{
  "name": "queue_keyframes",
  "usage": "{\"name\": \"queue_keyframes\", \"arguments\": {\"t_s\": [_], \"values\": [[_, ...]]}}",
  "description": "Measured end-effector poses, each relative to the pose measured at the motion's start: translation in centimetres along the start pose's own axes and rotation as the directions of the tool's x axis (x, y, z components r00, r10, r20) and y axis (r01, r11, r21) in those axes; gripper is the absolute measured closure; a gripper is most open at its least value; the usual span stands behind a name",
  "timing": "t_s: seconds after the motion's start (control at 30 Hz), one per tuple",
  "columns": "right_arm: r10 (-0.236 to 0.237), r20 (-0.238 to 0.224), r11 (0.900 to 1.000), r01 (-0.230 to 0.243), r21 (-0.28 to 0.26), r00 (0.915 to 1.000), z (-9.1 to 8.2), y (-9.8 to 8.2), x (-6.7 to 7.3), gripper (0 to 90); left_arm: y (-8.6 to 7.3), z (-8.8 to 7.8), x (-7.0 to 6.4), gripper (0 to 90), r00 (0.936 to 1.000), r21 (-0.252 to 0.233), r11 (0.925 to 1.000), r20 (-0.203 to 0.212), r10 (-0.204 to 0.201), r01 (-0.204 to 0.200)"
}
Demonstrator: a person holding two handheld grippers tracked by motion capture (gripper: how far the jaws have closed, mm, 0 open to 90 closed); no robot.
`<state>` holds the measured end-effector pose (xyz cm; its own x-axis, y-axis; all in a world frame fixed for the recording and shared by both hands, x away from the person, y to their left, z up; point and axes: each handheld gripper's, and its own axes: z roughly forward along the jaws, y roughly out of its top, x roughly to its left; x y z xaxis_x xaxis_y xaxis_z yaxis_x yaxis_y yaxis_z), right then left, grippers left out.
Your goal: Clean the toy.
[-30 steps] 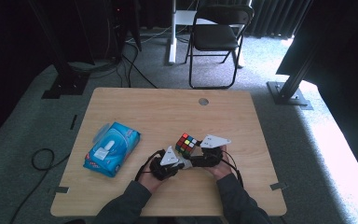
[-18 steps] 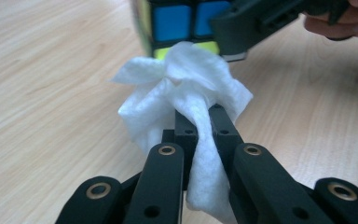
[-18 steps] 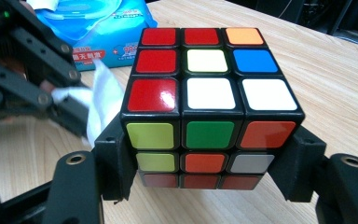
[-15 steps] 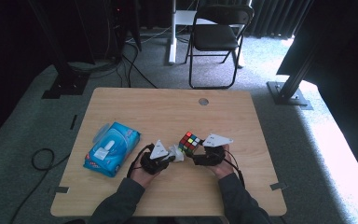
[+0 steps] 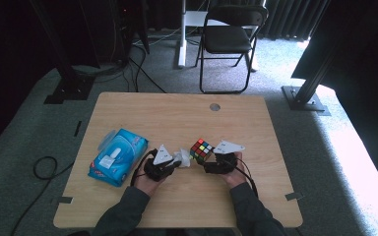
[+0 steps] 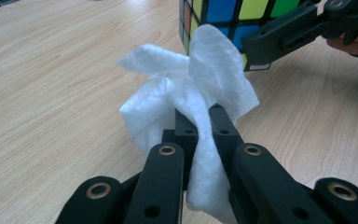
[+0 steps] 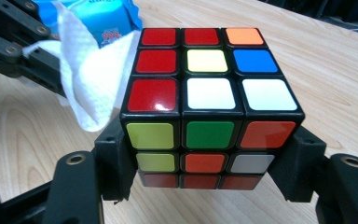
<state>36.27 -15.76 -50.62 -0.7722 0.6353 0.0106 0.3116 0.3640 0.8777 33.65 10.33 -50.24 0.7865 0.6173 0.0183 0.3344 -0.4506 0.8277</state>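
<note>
On a pale wooden counter (image 5: 177,113) standing on grey carpet (image 5: 325,147) before a black folding chair (image 5: 229,37), the left gripper (image 5: 173,163) has its jaws pinched on a crumpled white wipe (image 6: 191,98) touching the multicoloured plastic puzzle cube (image 7: 205,102) clamped in the right gripper (image 5: 210,166), with a blue wipe packet (image 5: 118,156) lying at the left.

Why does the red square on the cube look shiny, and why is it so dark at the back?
Right gripper view: light glints off the glossy red sticker on the puzzle cube. High view: the floor beyond the table lies in deep shadow, with bright daylight at the right. Left gripper view: the white wipe is sharp, the cube slightly soft.
</note>
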Motion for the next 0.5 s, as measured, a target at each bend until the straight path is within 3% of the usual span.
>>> {"name": "queue_keyframes", "arguments": {"t_s": [0.5], "values": [[0.039,0.076,0.999,-0.041,0.015,0.9964,0.24,-0.11,-0.33,34.1,0.0,-0.3,0.23,85.1,0.9999,-0.009,0.9999,-0.005,-0.012,0.012]]}}
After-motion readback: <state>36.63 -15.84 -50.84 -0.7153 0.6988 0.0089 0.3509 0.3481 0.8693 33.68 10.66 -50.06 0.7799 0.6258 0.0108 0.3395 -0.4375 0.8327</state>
